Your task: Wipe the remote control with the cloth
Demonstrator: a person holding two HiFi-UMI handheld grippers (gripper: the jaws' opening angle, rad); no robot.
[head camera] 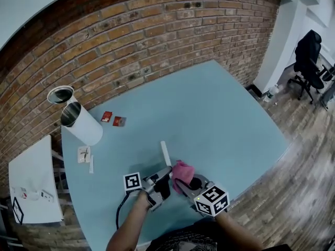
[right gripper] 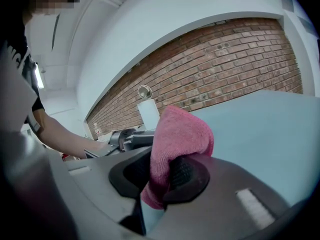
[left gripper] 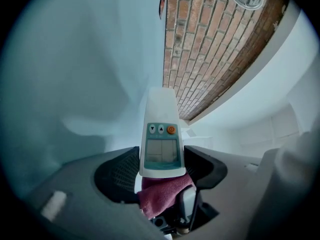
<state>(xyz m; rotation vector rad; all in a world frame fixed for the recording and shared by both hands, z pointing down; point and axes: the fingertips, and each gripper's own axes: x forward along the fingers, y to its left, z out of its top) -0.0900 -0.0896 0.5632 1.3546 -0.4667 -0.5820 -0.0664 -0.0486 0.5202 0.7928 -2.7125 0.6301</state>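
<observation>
your left tongs (left gripper: 161, 170) clamp the remote control (left gripper: 161, 134); right tongs (right gripper: 161, 178) pinch the cloth (right gripper: 181, 134), seemingly against its near end; wiping underway, unfinished.

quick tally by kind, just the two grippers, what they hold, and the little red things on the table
hand-held gripper: 2 (left hand-held gripper, right hand-held gripper)
remote control: 1, in the left one
pink cloth: 1, in the right one
small red items: 2 ()
total: 6
</observation>
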